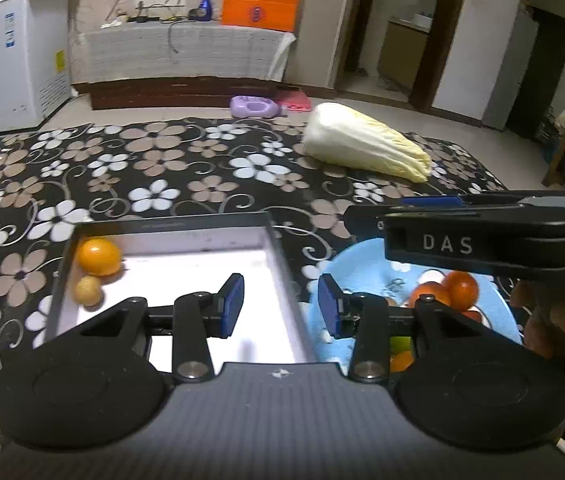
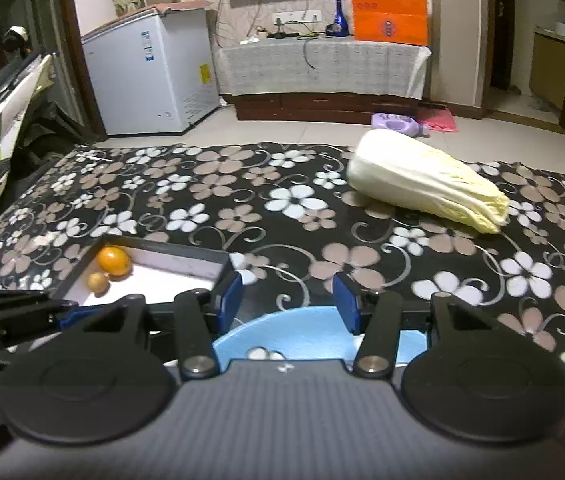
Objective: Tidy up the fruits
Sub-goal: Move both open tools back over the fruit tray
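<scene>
Fruit sits in two places, taking the shallow white tray (image 1: 274,248) as landmark: an orange (image 1: 98,257) and a smaller yellowish fruit (image 1: 88,290) lie touching in its far-left corner, while more oranges (image 1: 460,290) lie in a blue plate (image 1: 356,266) just right of the tray. Beyond the tray on the flowered table (image 1: 186,176), to the right, lies a napa cabbage (image 1: 366,148). The left hand-held gripper (image 1: 280,306) hangs over the tray's right edge, jaws spread and empty. The right hand-held gripper (image 2: 287,300), also spread and empty, hovers over the plate.
</scene>
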Demonstrator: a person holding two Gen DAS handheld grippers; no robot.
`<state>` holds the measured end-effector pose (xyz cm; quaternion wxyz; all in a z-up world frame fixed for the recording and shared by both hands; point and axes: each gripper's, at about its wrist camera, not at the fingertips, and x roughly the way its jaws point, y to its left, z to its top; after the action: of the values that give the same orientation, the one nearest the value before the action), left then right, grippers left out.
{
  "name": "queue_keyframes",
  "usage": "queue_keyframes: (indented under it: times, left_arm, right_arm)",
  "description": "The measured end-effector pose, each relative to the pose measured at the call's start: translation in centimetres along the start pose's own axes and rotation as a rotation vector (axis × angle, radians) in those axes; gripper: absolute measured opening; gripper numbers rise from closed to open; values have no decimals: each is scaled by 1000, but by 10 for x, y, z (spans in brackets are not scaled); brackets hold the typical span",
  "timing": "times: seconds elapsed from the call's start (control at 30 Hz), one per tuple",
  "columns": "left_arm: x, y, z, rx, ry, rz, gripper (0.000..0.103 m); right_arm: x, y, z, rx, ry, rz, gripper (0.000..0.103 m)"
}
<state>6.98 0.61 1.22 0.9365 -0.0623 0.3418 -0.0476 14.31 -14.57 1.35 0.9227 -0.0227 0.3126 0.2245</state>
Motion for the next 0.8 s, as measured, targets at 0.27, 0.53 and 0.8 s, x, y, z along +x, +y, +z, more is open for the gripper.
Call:
queue_keyframes:
  times: [0.27,0.53,0.8]
  left_arm:
    - [-9,25,0,-38,-6,50,47]
    - [-7,52,-6,-87,19,155,47]
    - [1,69,-12,-119,36,230,47]
  right_arm:
    - [8,24,6,-14,-13,32,53]
    - [21,50,11,-32,-14,107,53]
    - [37,76,11,-84,11,156,53]
